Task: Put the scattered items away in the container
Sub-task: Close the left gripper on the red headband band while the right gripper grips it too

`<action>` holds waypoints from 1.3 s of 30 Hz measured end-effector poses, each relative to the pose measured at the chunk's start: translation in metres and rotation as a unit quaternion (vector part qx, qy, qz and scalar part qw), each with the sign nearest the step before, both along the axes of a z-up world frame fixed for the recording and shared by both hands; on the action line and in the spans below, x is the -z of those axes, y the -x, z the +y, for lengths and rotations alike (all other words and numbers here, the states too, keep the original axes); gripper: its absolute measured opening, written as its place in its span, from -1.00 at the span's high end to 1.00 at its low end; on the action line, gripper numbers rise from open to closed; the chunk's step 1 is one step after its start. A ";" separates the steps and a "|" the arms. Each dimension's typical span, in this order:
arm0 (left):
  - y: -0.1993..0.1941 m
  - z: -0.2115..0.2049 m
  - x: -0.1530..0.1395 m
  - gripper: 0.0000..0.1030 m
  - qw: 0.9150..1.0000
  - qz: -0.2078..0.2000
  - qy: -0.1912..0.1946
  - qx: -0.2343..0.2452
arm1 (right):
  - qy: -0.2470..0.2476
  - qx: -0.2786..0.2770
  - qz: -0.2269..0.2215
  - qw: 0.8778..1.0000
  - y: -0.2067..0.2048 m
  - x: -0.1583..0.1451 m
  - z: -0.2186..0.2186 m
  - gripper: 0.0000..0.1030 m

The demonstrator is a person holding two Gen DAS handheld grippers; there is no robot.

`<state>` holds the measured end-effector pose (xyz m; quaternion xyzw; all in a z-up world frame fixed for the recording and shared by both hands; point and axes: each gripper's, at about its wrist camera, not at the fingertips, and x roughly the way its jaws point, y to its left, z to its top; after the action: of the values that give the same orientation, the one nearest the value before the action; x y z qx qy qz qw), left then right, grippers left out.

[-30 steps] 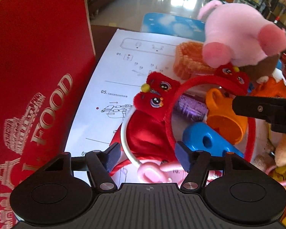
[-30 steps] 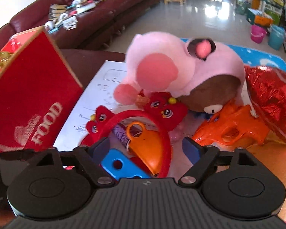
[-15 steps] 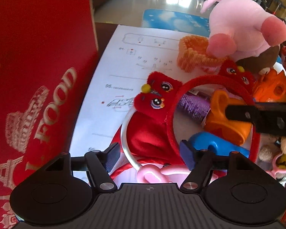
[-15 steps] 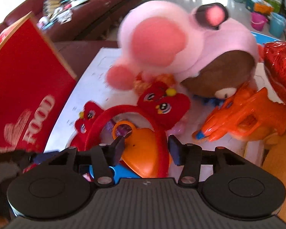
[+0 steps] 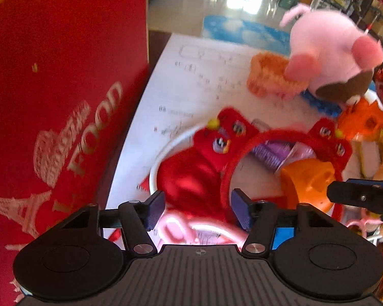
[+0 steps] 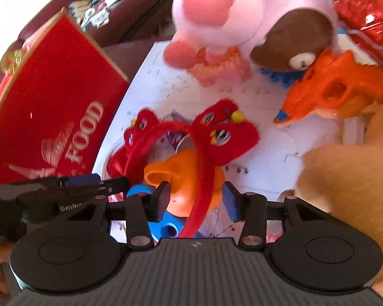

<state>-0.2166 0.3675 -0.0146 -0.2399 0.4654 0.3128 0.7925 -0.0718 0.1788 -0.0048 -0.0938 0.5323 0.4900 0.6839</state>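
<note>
Left wrist view: the left gripper (image 5: 196,210) was seen with its jaws apart and nothing clamped; a shiny red bundle (image 5: 189,178) ringed by a white hoop (image 5: 154,168) lay just ahead of the gap, and a pink plastic piece (image 5: 176,229) showed below and between the jaws. A red plush headband (image 5: 232,163) with cartoon eyes arched ahead and to the right of the jaws, its band passing close by the right jaw. An orange scoop (image 5: 306,181) and a purple ridged item (image 5: 270,153) were framed inside the arch. To the left of the jaws a red box printed "FOOD" (image 5: 63,97) stood upright. Everything rested on a white instruction sheet (image 5: 191,86) on the worktop. Farther ahead and right, an orange knitted basket (image 5: 270,76) was touched by a pink plush pig (image 5: 329,48).

In the right wrist view, the right gripper (image 6: 195,200) was held open, the headband's (image 6: 199,168) band and the scoop (image 6: 191,178) lying between its jaws, contact not discernible. A blue plastic toy (image 6: 163,225) lay beneath. Ahead and right lay an orange toy gun (image 6: 329,91), with the pig (image 6: 242,12) beyond.
</note>
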 end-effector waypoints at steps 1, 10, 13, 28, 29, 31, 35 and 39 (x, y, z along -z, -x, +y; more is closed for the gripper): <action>-0.001 0.000 -0.003 -0.36 1.000 -0.004 -0.005 0.002 | -0.005 0.003 0.000 1.000 -0.002 -0.004 -0.002 0.01; -0.025 0.001 0.021 -0.09 0.999 0.027 0.009 0.036 | 0.006 0.028 -0.017 0.999 0.000 0.008 0.012 0.26; -0.033 -0.002 0.027 -0.15 0.998 0.040 -0.003 0.046 | 0.008 0.022 -0.021 0.999 0.000 0.008 0.015 0.27; -0.016 0.002 0.009 0.98 0.999 -0.024 0.016 0.032 | 0.003 0.019 -0.014 1.000 -0.001 0.005 0.004 0.26; -0.015 0.000 0.008 0.98 0.999 -0.022 0.012 0.037 | 0.002 0.019 -0.014 1.000 -0.002 0.005 0.004 0.26; -0.015 -0.002 0.010 0.98 0.999 -0.013 0.003 0.042 | 0.001 0.023 -0.017 1.000 -0.003 0.003 0.007 0.26; -0.013 0.002 0.015 0.95 0.999 -0.019 0.027 0.035 | 0.015 0.021 -0.029 0.999 -0.004 0.008 0.019 0.26; -0.011 0.003 0.018 0.93 0.998 -0.020 0.038 0.038 | 0.010 0.021 -0.029 0.999 -0.006 0.009 0.029 0.25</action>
<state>-0.2056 0.3701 -0.0328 -0.2579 0.4699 0.2596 0.8033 -0.0656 0.2079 -0.0140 -0.1034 0.5185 0.4672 0.7086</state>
